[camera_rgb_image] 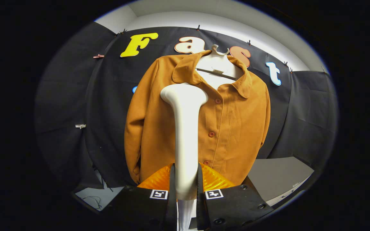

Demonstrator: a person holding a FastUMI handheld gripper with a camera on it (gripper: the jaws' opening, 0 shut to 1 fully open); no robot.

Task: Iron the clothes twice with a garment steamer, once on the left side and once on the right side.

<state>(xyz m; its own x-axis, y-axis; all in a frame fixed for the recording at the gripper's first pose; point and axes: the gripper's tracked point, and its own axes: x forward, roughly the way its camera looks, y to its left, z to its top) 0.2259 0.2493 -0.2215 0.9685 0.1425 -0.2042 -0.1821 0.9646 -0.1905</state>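
Note:
An orange-brown buttoned jacket (230, 122) hangs on a white hanger (217, 65) against the black wall, facing me. My gripper (185, 186) is shut on the handle of a white garment steamer (185, 134), both orange fingers (157, 181) pressing its sides. The steamer stands upright between the fingers. Its broad head (185, 93) sits high in front of the jacket's left chest, just below the collar and left of the button row. Whether the head touches the cloth I cannot tell.
A grey table top (276, 179) lies below the jacket to the right. A thin dark cord (96, 200) lies on a pale surface low on the left. Black cloth wall (75, 106) surrounds the jacket on both sides.

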